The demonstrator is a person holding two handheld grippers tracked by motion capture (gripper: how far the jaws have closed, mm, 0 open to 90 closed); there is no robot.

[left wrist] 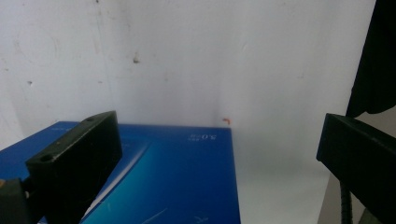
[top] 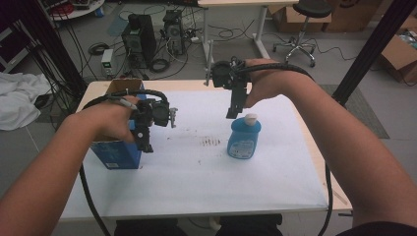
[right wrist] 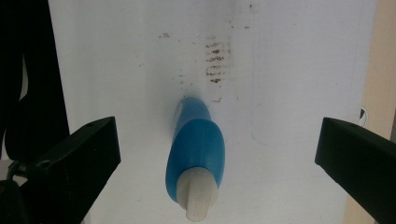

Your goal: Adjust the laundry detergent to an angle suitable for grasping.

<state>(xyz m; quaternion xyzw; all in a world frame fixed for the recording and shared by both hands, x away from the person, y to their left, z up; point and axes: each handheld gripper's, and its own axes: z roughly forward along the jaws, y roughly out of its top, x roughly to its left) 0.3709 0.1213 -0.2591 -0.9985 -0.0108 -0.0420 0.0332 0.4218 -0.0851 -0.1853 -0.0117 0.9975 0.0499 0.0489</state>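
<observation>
Blue bottle (top: 244, 138): stands upright on the white sheet (top: 196, 172), right of centre, with a pale cap (top: 250, 118) on top.
Right gripper (top: 231, 114): hangs just above and behind the cap, pointing down; jaws spread wide, nothing between the pads, not touching the bottle.
Right hand (top: 265, 81): wrapped round the gripper body, forearm coming in from the lower right, wrist bent so the tool points at the table.
Box (top: 117, 147): blue carton, upright near the sheet's left edge, brown flaps open at the top.
Left gripper (top: 143, 143): held against the box's right side, high up; jaws wide apart, gripping nothing.
Left hand (top: 110, 118): over the box top, forearm entering from the lower left.
Surface: white sheet on a pale wooden table (top: 339, 196); a patch of brown smears (top: 210, 142) lies between box and bottle.
Room: grey floor behind the table, computer towers (top: 140, 37) with loose cables, a stool (top: 307, 24) on castors, cardboard boxes at right, white cloth (top: 17, 98) at left.
Left gripper view: blue box face (left wrist: 177, 182) below the jaws, small white print on it, scuffed sheet beyond.
Right gripper view: bottle (right wrist: 196, 154) seen from above, cap nearest, centred between the jaws; smears (right wrist: 217, 63) beyond it, table edge at right.
</observation>
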